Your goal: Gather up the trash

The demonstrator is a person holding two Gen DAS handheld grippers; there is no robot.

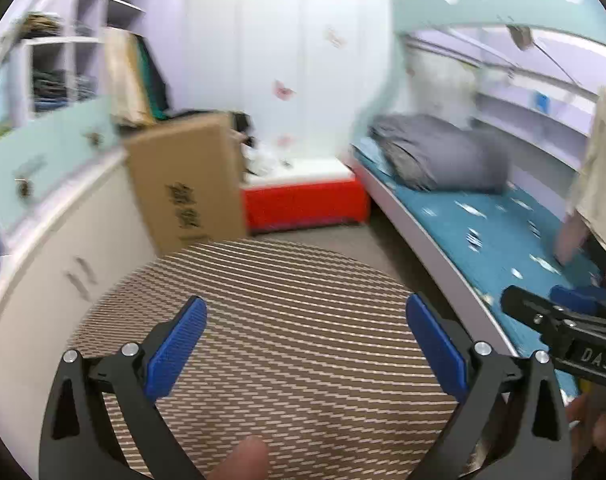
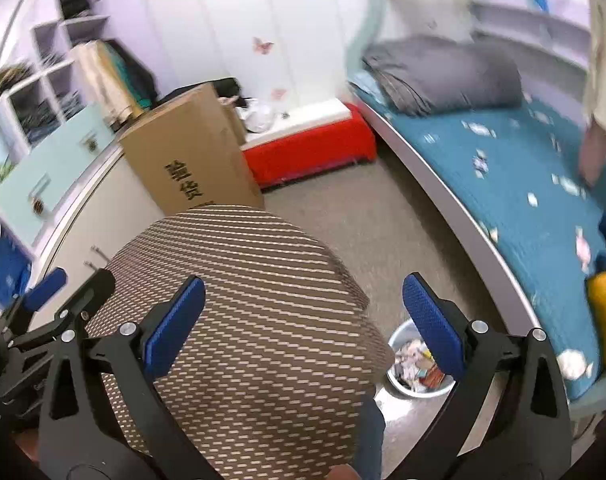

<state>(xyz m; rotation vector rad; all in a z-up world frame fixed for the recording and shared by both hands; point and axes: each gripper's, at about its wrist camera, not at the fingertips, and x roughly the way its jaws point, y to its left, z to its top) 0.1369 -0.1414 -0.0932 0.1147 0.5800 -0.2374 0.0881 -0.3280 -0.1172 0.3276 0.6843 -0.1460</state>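
Observation:
My left gripper (image 1: 306, 320) is open and empty above a round brown table with a woven striped top (image 1: 263, 340). My right gripper (image 2: 303, 300) is open and empty over the same table (image 2: 243, 300). A pale blue bin (image 2: 395, 344) holding mixed paper trash (image 2: 413, 362) stands on the floor just right of the table, partly hidden by my right finger. The right gripper also shows at the right edge of the left wrist view (image 1: 543, 312). The left gripper shows at the left edge of the right wrist view (image 2: 51, 300).
A tall cardboard box (image 2: 191, 152) leans against white cabinets (image 2: 115, 208) on the left. A red bench (image 2: 311, 148) stands at the far wall. A bed with a teal cover (image 2: 515, 184) and a grey folded duvet (image 2: 443, 72) runs along the right.

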